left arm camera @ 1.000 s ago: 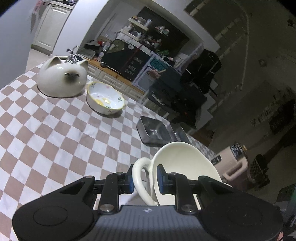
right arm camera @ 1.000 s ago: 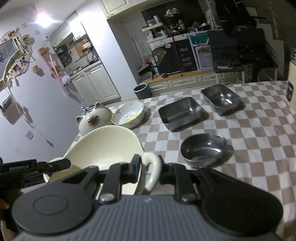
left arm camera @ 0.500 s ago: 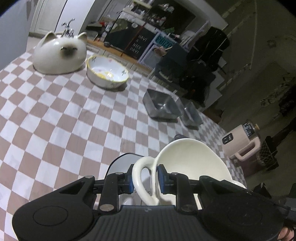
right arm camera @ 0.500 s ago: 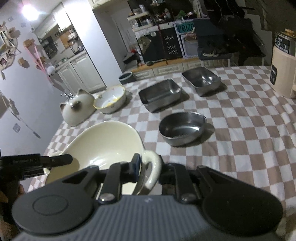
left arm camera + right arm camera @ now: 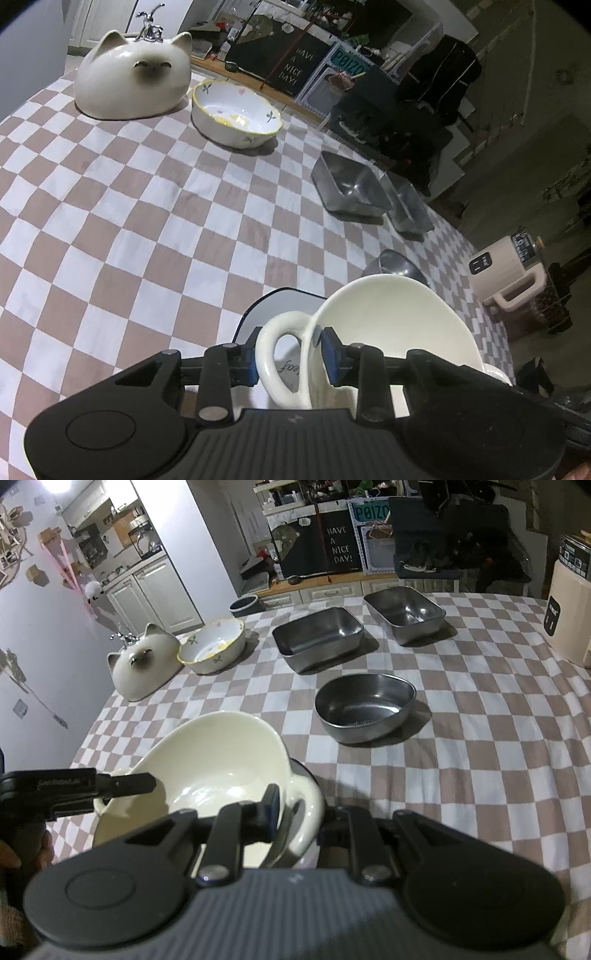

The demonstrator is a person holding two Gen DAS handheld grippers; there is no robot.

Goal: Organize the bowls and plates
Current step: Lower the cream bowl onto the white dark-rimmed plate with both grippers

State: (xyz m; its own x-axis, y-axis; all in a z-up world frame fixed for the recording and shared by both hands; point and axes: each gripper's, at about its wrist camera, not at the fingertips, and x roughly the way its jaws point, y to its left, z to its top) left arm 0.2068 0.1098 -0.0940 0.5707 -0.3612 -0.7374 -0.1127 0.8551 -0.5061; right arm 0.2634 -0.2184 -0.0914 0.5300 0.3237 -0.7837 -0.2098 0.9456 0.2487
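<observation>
The cream bowl (image 5: 391, 332) sat on a dark-rimmed plate (image 5: 280, 306), an ear in each claw. The left claw (image 5: 290, 356) had just spread loose; the right claw (image 5: 299, 812) pinched its ear.

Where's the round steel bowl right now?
In the right wrist view the round steel bowl sits mid-table, just beyond and right of the cream bowl, in front of the two rectangular steel trays.

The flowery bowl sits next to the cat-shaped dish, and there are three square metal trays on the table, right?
Not quite. The flowery bowl does sit beside the cat-shaped dish, but the right wrist view shows only two square metal trays. The third metal dish is a rounded bowl.
</observation>
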